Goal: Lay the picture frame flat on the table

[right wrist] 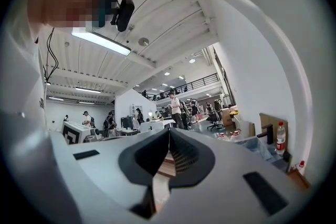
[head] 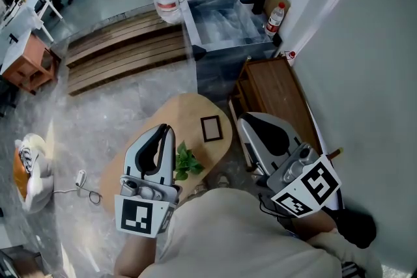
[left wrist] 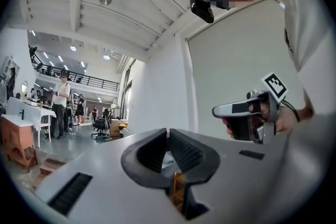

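Observation:
A small dark picture frame (head: 210,128) appears to lie flat on the oval wooden table (head: 189,111), near its right edge. Beside it, towards me, sits a green leafy sprig (head: 186,163). My left gripper (head: 165,130) hovers over the table's left part, jaws shut and empty. My right gripper (head: 244,122) is held just right of the table, also shut with nothing in it. In the left gripper view the closed left gripper (left wrist: 168,137) points out into the room, and the right gripper (left wrist: 247,112) shows in a hand. The right gripper (right wrist: 169,136) likewise faces the hall.
A grey tub (head: 225,42) with plastic inside stands beyond the table. A brown wooden cabinet (head: 273,91) is at the right by the wall, with a bottle (head: 275,17) behind it. Wooden slats (head: 124,49) lie on the floor at the back left. A white and orange object (head: 29,166) sits at the left.

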A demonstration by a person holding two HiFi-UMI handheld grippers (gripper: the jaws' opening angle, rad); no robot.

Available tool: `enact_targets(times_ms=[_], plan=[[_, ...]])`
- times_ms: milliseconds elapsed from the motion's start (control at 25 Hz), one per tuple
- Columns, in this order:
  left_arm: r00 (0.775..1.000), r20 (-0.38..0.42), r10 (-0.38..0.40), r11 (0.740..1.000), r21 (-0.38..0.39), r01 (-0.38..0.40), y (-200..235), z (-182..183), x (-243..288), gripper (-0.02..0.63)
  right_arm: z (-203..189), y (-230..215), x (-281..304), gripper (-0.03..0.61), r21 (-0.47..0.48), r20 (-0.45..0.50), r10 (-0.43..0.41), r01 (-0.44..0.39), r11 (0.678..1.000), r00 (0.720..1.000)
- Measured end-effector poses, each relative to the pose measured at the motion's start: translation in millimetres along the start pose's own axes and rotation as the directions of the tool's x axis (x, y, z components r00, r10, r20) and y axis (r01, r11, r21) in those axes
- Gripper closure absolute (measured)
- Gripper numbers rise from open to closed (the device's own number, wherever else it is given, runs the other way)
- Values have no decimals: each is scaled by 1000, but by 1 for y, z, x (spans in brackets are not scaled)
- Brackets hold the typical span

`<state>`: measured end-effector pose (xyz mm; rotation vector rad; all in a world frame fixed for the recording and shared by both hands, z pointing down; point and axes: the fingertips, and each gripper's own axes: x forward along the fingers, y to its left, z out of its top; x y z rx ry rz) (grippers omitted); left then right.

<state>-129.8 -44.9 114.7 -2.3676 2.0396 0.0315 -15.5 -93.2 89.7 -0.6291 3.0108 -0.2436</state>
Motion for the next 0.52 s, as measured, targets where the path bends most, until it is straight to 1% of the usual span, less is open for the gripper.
enact_targets(times_ms=[120,200,360,520], plan=[[1000,0,-4,1000,-2,4,2,1,1,594,-2,1,2,580,9,2,5,-5,1000,1000],[1000,-19,3,1000,4,-3,7,-2,0,594,-2,2,5,580,10,4,4,-4,1000,1000],[999,-35,14,1000,5,-13,12,-6,-5,594,-4,3,7,581,-12,-2,-3,3,1000,1000],[999,-41,12,1000,13,-11,12,-4,-8,594,-3,9,4,581,-12,1,-4,4,1000,1000]])
